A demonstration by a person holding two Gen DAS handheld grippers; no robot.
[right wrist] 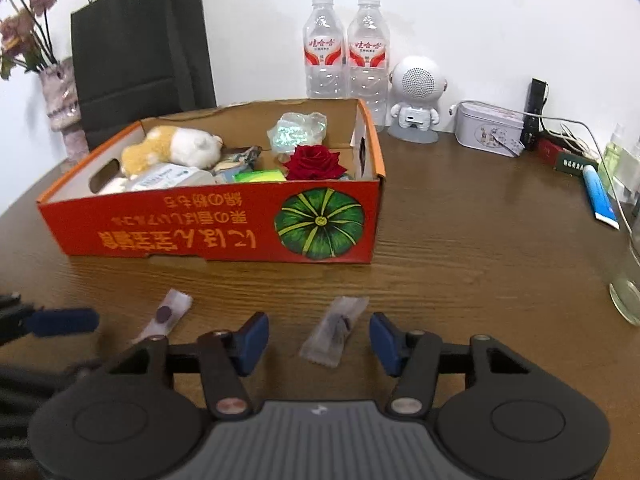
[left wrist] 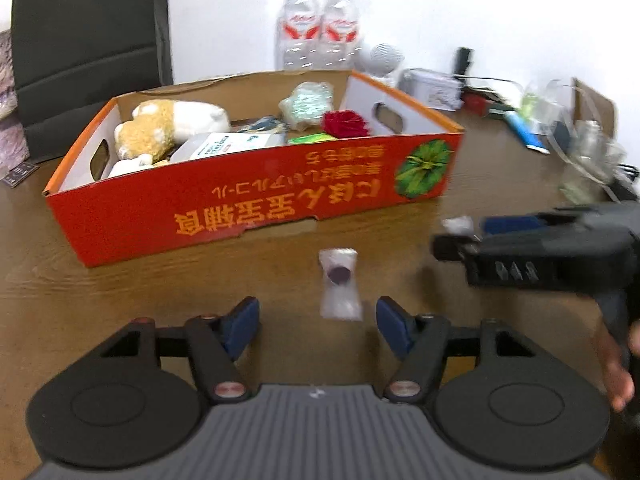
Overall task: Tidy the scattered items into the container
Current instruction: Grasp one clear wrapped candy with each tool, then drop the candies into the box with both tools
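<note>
The left gripper (left wrist: 318, 322) and the right gripper (right wrist: 318, 338) are built alike: two blue pads are carried on black linkage arms, which are fixed by round copper-coloured screws. A grey ribbed body with a small white mark is seen between two black round discs. On the right gripper, three small triangular marks are printed on its black side.

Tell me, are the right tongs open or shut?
Open: right tongs spread, pads either side of clear packet, not touching.
</note>
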